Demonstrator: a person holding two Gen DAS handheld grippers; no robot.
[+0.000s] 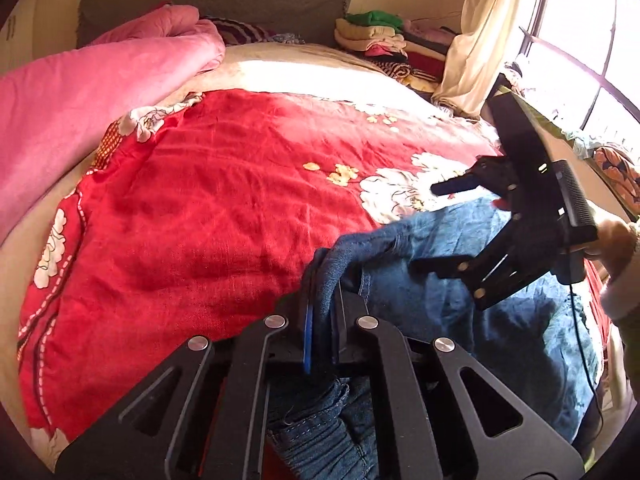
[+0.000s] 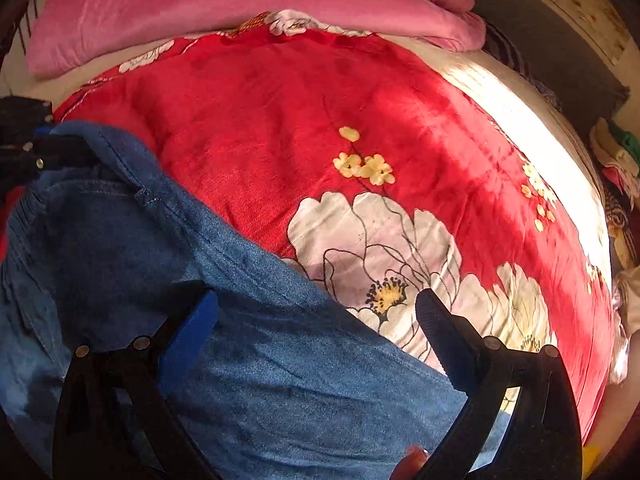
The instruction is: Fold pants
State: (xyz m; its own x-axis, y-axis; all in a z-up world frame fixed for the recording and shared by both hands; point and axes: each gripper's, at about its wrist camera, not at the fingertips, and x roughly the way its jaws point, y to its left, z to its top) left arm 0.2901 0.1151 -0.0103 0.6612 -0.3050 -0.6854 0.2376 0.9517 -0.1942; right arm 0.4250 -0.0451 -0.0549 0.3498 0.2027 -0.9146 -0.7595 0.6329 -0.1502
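We count: one pants (image 2: 240, 360), two grippers (image 1: 324, 320) (image 2: 316, 320), one red blanket (image 1: 200, 200), one pink quilt (image 1: 80, 100), one clothes pile (image 1: 384, 40).

Black linkage grippers (image 1: 322, 320) with silver rivets and blue pads (image 2: 192, 328) are seen; a pale sleeve (image 1: 624, 292) too.

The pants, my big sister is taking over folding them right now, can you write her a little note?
Left gripper: jaws shut on a bunched edge of the blue denim pants.
Right gripper: jaws wide open, holding nothing, poised over the pants and the white flower on the red blanket.
The pants lie rumpled at the near side of the blanket.
Done: one edge gripped.
Left: probably grip a second spot with the right gripper, spread the pants flat, then fold.
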